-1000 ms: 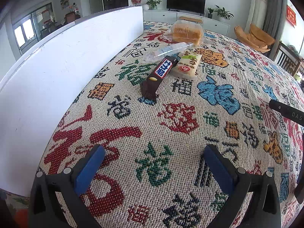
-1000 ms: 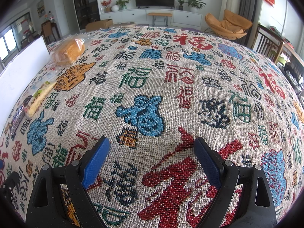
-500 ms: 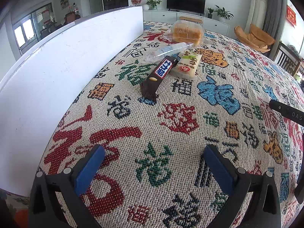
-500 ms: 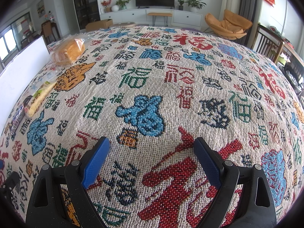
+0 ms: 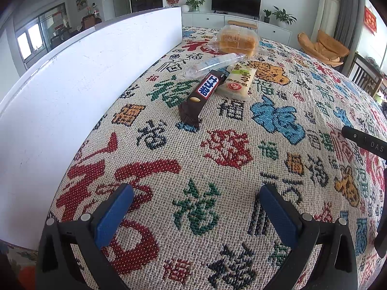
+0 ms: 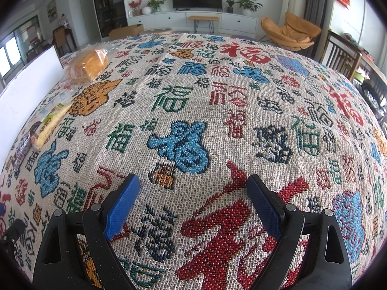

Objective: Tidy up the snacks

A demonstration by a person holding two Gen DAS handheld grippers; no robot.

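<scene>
Four snacks lie in a row on the patterned tablecloth [image 5: 227, 149]. Nearest is a brown chocolate bar [image 5: 202, 95] with a blue and red label, then a pale cake packet [image 5: 238, 82], a clear tube packet [image 5: 215, 64] and a bagged bread loaf [image 5: 238, 39]. My left gripper [image 5: 197, 195] is open, well short of the chocolate bar, with nothing between its blue pads. In the right wrist view the bread loaf [image 6: 88, 65], cake packet [image 6: 52, 123] and chocolate bar [image 6: 23, 148] sit far left. My right gripper [image 6: 193, 183] is open over bare cloth.
A long white board [image 5: 72, 84] stands upright along the left side of the table, also at the left edge in the right view as the white board [image 6: 26, 91]. A black part of the other gripper [image 5: 362, 140] shows at the right. Chairs and a TV cabinet stand beyond the table.
</scene>
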